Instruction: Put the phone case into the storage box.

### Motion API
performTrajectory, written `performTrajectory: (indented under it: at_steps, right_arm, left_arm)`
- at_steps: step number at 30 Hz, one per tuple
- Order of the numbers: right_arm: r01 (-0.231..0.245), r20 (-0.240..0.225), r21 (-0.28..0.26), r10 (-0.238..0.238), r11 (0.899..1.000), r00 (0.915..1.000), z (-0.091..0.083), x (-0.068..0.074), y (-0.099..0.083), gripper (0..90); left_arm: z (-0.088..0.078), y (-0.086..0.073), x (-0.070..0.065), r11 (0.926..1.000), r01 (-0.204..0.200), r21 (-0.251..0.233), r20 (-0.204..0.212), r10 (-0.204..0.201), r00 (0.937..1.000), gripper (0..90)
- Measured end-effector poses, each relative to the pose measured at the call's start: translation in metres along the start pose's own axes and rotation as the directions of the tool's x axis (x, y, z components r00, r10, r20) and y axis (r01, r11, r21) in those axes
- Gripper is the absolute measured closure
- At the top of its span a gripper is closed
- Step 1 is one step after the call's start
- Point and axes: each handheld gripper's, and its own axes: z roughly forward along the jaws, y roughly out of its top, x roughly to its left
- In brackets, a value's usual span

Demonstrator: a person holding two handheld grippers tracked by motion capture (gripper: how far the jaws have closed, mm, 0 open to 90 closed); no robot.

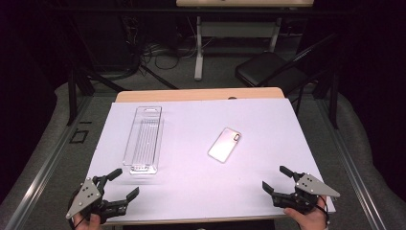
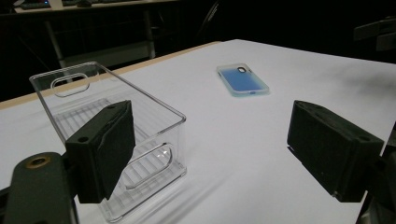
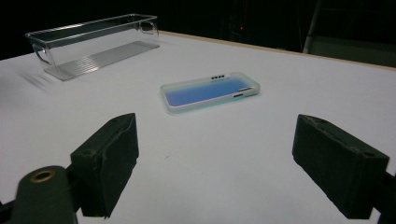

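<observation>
Left gripper: wide open, empty. Bin just ahead; I judge it light, stiff, slick; I'd grip its near wall.

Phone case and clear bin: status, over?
Left gripper and right gripper open, empty. Translucent phone case flat mid-table, beside long clear plastic bin, apart. Nothing between.

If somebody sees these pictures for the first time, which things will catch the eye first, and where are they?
First the clear plastic bin, long and empty, lying on the left part of the white table. Next the phone case, flat near the middle, to the right of the bin and apart from it. Near the front edge, the left gripper and right gripper both stand open and hold nothing.
</observation>
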Motion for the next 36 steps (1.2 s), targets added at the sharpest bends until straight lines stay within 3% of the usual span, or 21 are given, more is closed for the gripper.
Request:
performTrajectory:
  at_steps: [14, 19, 24, 27, 36]
  right_arm:
    - [-0.004, 0.018, 0.057, 0.003, 0.998, 0.9998, 0.007, 0.0, 0.012, 21.2]
    - [-0.038, 0.018, 0.055, 0.037, 0.998, 0.9991, 0.01, -0.005, 0.017, 22.6]
    - [-0.072, 0.047, 0.08, 0.068, 0.994, 0.9966, 0.014, -0.012, 0.024, 22.7]
    - [-0.05, 0.06, 0.118, 0.043, 0.992, 0.9973, 0.019, -0.016, 0.031, 23.5]
    - [-0.049, 0.057, 0.162, 0.04, 0.986, 0.9976, 0.034, -0.022, 0.051, 24.0]
  left_arm:
    - [0.004, 0.001, 0.001, 0.9998, 0.015, 0.014, -0.008, -0.015, 0.9999, 15.5]
    - [0.009, 0.0, 0.003, 0.9991, 0.029, 0.03, -0.015, -0.029, 0.9995, 15.6]
    - [0.013, 0.002, 0.004, 0.9985, 0.046, 0.031, -0.008, -0.046, 0.9989, 15.6]
    - [0.015, 0.006, 0.005, 0.9979, 0.055, 0.034, 0.001, -0.055, 0.9985, 15.7]
    - [0.023, 0.023, 0.009, 0.9949, 0.084, 0.055, -0.005, -0.084, 0.9965, 16.6]
